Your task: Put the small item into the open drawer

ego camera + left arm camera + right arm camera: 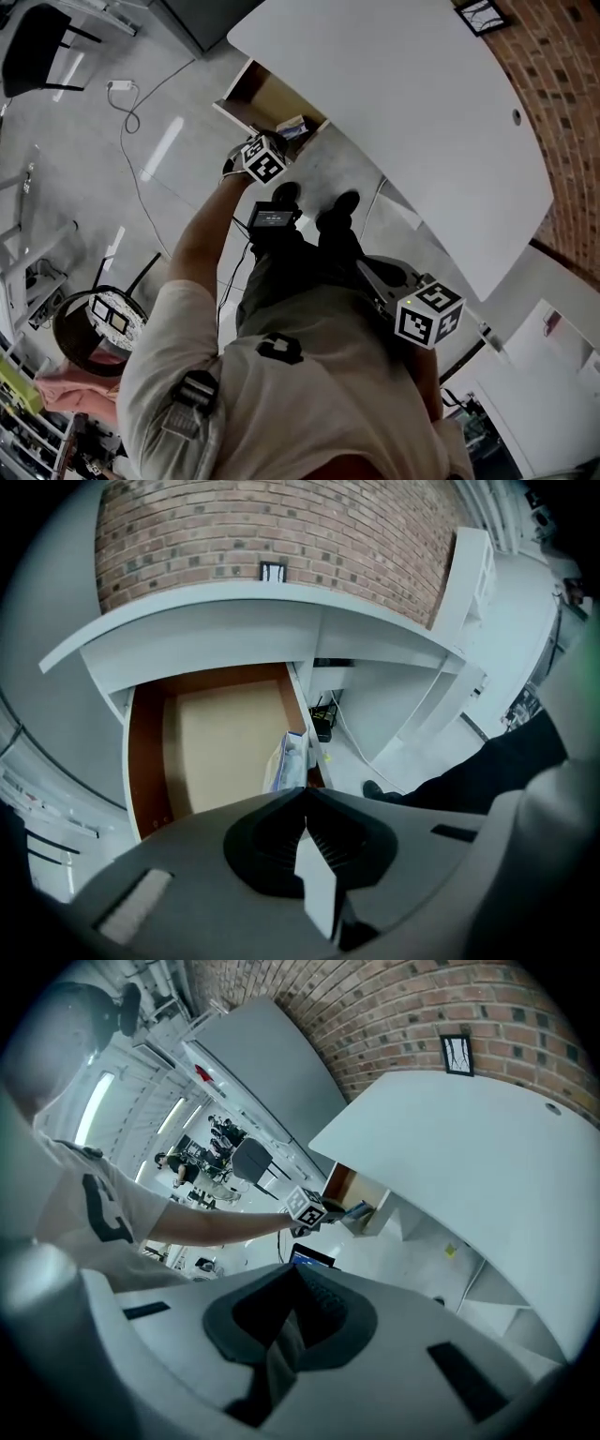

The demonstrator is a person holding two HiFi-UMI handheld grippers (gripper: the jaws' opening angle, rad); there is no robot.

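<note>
Packet (289, 761), small and blue-white, is pinched in our left gripper (305, 792) by the right wall of the open drawer (220, 747) under the desk (234, 607). Our right gripper (291, 1274) is pressed together, holding nothing, well back from the drawer.

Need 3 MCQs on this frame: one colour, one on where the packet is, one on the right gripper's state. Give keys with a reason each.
1. What colour is the desk top?
A. black
B. green
C. white

2. Where is the small packet?
A. flat on the desk top
B. in the left gripper's fingers, at the open drawer
C. on the floor

3. How do the right gripper's fingers stand?
A. together, empty
B. wide apart
C. closed on the packet

Key:
1 C: the head view shows a plain white top.
2 B: the packet sticks out of the closed fingers, against the drawer's side wall.
3 A: the right gripper view shows them meeting with nothing between.
</note>
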